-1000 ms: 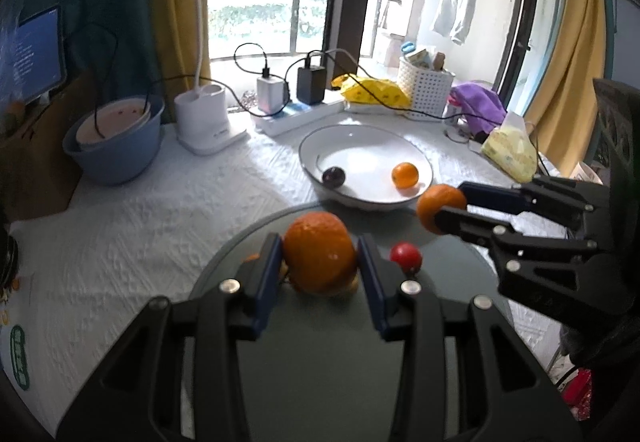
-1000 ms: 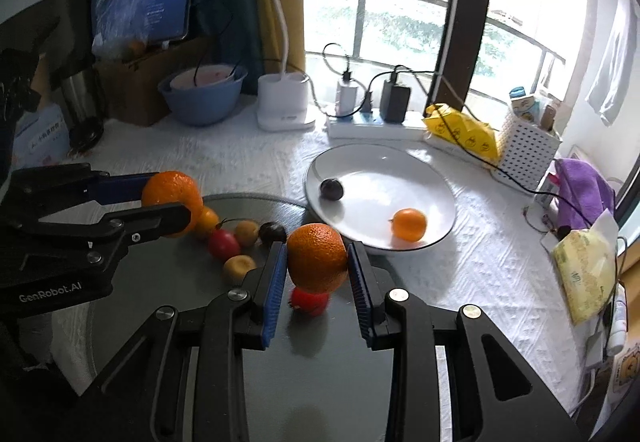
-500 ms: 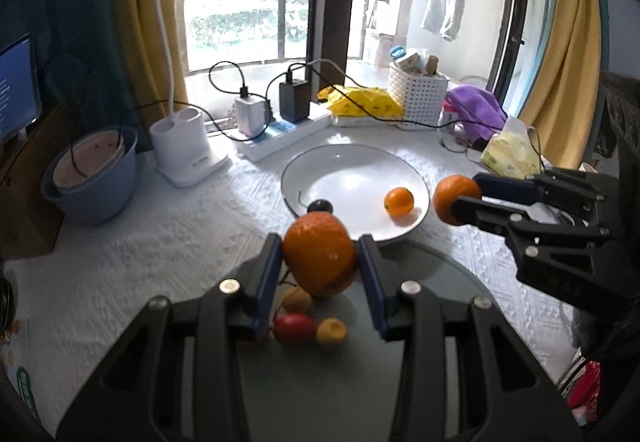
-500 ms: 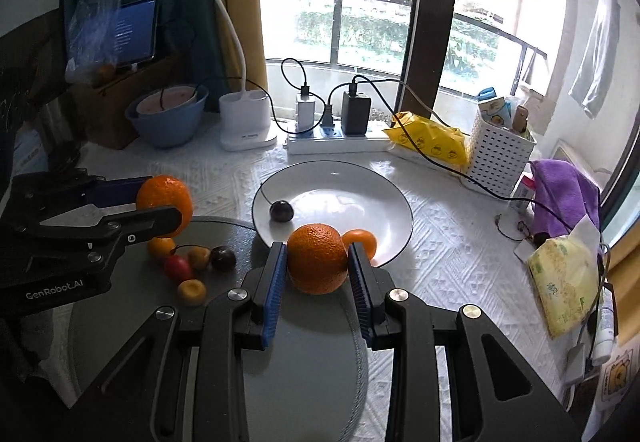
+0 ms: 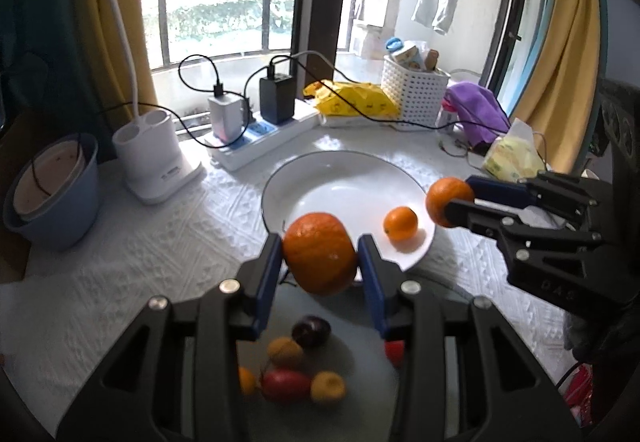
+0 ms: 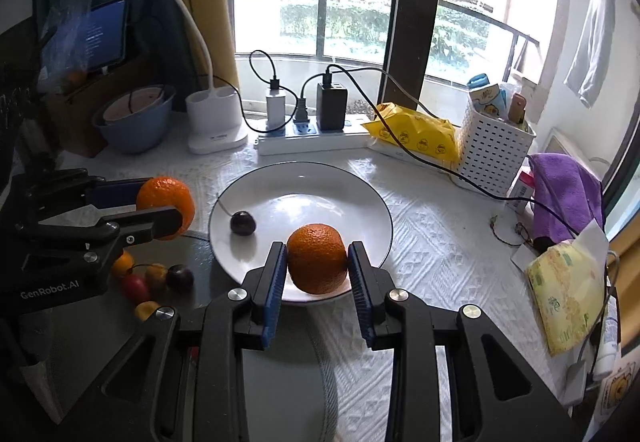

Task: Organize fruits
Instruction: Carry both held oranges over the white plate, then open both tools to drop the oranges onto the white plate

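White plate [image 6: 376, 210]: bare centre, near rim overhanging the grey round tray [image 6: 280, 382]; dark cherry [image 6: 242, 222] on its left part, 1 small orange [image 5: 400, 223] on its right. Left gripper [image 5: 320, 266]: clamped on a large orange [image 5: 320, 258], dimpled skin, above the plate's near-left rim. Right gripper [image 6: 317, 262]: clamped on a second orange [image 6: 317, 258], over the near rim. Loose small fruits [image 6: 156, 278] clustered on the tray.

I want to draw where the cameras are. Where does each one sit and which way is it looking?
Left wrist: sits on the left gripper, looking forward and down at its orange and the white plate; the right gripper shows at right.
Right wrist: sits on the right gripper, looking forward and down at its own orange; the left gripper shows at left.
Shared: plate, power strip, white basket.
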Demonstrator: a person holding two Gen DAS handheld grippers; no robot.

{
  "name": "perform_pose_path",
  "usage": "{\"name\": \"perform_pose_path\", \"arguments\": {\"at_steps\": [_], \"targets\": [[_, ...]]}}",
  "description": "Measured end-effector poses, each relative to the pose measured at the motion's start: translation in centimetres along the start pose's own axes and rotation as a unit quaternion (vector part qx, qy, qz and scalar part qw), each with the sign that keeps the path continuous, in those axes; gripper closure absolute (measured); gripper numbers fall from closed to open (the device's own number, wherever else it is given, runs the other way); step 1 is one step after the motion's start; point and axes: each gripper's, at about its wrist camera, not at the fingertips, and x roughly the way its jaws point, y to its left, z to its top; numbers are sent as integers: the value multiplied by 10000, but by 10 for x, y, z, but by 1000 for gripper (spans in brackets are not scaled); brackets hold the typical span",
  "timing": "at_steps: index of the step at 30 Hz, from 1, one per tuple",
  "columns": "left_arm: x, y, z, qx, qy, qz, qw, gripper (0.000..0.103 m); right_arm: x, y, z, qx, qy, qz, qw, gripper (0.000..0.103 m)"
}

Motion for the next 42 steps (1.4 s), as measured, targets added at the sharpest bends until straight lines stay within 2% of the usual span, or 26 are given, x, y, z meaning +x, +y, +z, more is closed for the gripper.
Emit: {"name": "perform_pose_path", "arguments": {"at_steps": [16, 29, 42], "targets": [[60, 24, 36, 7, 311, -39, 9995, 63, 63, -19, 24, 219, 127, 73, 9997, 70], [96, 20, 38, -62, 770, -207, 9968, 63, 95, -24, 23, 331, 307, 224, 9987, 70], [93, 24, 38, -221, 760, -83, 9968, 60, 96, -21, 24, 351, 325, 190, 9987, 69]]}}
